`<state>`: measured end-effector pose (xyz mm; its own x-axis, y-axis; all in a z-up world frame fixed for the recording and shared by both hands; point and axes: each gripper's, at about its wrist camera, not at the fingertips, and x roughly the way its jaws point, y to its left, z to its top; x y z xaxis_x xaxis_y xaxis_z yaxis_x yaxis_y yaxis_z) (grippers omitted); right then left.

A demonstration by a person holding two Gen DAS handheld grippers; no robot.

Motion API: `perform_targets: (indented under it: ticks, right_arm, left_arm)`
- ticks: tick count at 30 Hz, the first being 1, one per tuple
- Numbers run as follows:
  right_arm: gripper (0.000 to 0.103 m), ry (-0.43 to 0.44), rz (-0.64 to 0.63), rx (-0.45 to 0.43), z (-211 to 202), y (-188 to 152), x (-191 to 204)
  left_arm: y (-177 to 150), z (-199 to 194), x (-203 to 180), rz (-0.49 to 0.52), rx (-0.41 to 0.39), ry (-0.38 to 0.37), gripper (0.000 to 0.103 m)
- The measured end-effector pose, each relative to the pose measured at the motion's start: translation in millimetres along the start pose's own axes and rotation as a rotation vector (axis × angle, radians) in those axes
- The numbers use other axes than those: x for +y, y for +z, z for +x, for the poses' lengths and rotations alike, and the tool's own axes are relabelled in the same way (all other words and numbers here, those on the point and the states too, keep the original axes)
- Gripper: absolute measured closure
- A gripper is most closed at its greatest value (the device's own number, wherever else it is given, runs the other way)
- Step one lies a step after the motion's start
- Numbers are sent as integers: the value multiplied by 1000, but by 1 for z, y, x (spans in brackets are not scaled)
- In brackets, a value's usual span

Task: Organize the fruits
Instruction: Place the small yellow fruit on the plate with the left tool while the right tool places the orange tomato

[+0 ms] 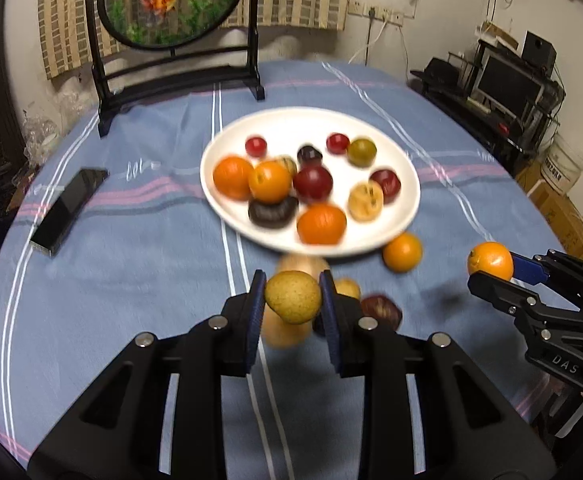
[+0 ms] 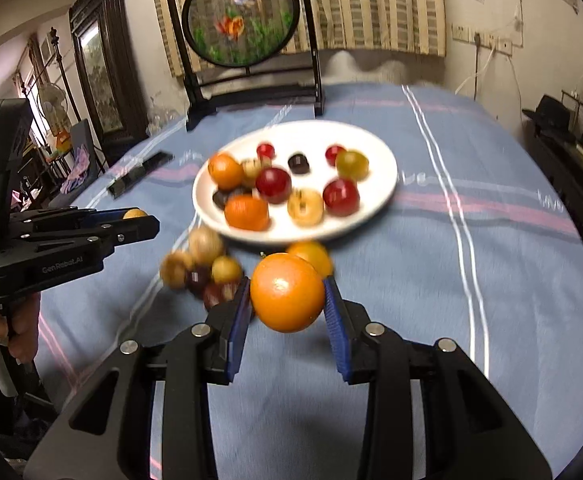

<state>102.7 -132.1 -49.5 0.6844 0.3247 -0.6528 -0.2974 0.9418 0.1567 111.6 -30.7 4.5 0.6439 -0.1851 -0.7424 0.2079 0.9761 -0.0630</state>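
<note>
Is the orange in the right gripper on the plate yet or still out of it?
Out. The orange is clamped in the right gripper, short of the white plate.

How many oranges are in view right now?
5: three on the white plate, one on the tablecloth beside it, one in the right hand-held gripper. Others may be hidden.
</note>
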Motion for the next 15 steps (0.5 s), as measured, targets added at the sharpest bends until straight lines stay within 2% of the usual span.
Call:
perform_targets:
  ticks: [3,8,15]
  right_arm:
    - [66,2,0,-19,8,20,2]
    - [66,-7,-5,-25,35,49,3]
    - [66,-21,1,2,80,79,-3]
  left_arm:
    - [19,7,4,4,-17,4,76]
    - [49,34,10,-14,2,7,76]
    - [85,70,10,-24,3,20,75]
